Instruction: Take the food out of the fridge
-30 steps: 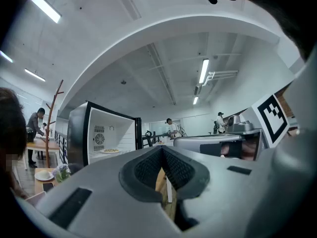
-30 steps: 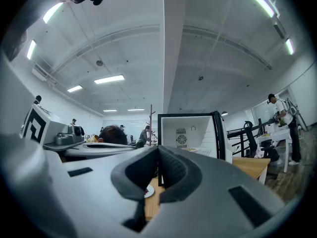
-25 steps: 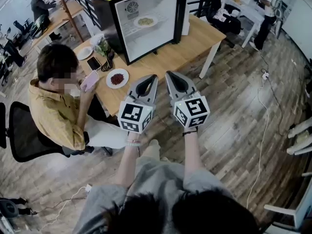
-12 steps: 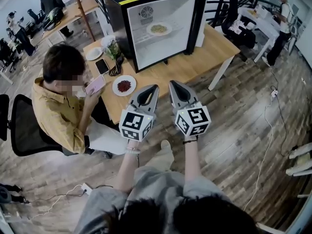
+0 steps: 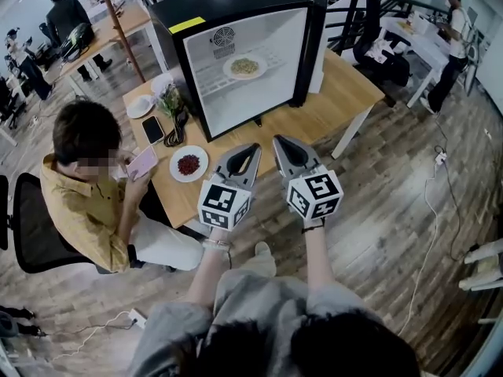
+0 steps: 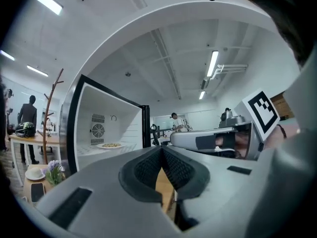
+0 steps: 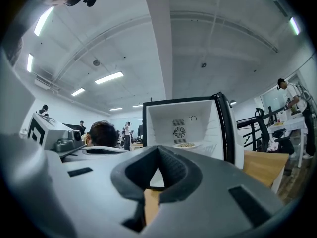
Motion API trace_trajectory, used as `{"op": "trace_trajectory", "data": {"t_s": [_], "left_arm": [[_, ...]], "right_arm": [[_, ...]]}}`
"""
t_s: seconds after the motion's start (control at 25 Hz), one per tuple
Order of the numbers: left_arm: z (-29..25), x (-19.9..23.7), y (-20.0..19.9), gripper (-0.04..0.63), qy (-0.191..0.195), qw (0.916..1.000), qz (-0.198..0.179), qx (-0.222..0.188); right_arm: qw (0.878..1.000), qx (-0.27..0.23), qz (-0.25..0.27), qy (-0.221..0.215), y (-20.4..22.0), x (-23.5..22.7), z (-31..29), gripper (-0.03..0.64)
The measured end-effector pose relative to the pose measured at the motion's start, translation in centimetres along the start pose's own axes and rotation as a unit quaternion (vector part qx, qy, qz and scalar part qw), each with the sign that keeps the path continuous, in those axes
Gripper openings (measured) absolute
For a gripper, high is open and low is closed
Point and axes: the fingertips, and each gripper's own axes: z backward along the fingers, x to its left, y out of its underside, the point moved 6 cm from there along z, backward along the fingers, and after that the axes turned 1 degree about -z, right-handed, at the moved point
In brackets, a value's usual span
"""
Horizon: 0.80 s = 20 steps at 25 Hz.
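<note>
Status: left claw (image 5: 254, 147) and right claw (image 5: 277, 140) are both fully closed, with nothing between the pads. They are held level and side by side, tips at the near edge of the table (image 5: 338, 93). Compared with one second ago, both claws have advanced toward the open fridge (image 5: 236, 2), which now fills more of the head view. The plate of food (image 5: 244, 66) remains on the fridge shelf, well apart from both claws. The seated person (image 5: 86, 179) stays at the table's left end.
</note>
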Motion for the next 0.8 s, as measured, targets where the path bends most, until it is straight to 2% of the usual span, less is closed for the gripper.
{"op": "trace_trajectory", "data": {"t_s": [0.08, 0.48, 0.8], "left_arm": [[-1.1, 0.5, 0.0, 0.008, 0.000, 1.0000, -0.005, 0.003], [-5.7, 4.2, 1.1, 0.008, -0.038, 0.9988, 0.032, -0.001], [-9.0, 5.4, 1.7, 0.008, -0.044, 0.9981, 0.042, 0.008]], "right_arm": [[1.000, 0.002, 0.001, -0.005, -0.2, -1.1, -1.0, 0.009], [0.999, 0.028, 0.009, -0.038, 0.6, -5.1, -6.3, 0.009], [0.999, 0.022, 0.000, -0.040, 0.5, -8.4, -8.8, 0.009]]}}
